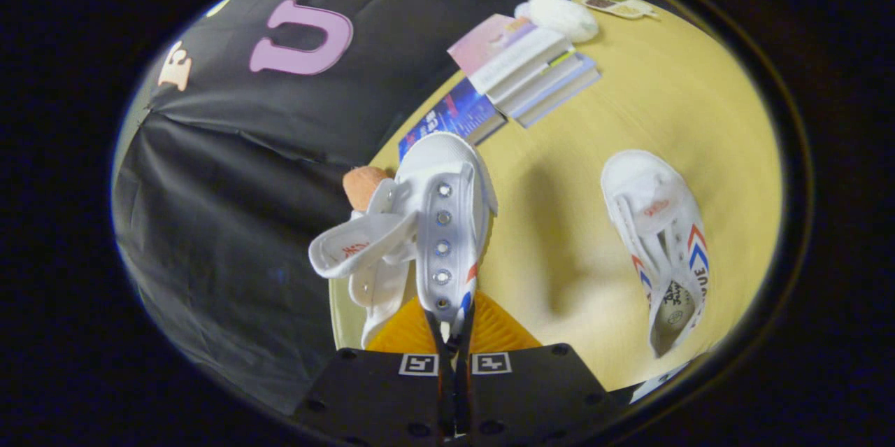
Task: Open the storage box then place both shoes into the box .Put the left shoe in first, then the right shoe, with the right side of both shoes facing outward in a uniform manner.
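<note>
My gripper (453, 335) is shut on the eyelet edge of a white canvas shoe (430, 230), which hangs lifted above the yellow table (559, 237), toe pointing away from me and its tongue flopped out to the left. The shoe's orange inner sole shows just above my fingers. A second white shoe (661, 244) with red and blue chevrons lies on the table off to the right, toe away from me, its opening toward me.
Beyond the held shoe lies a stack of books (521, 73), with a white plush object (563, 17) and a small tray (619, 6) farther back. A small orange plush thing (362, 185) peeks out left of the held shoe. The table's edge runs along the black cloth wall.
</note>
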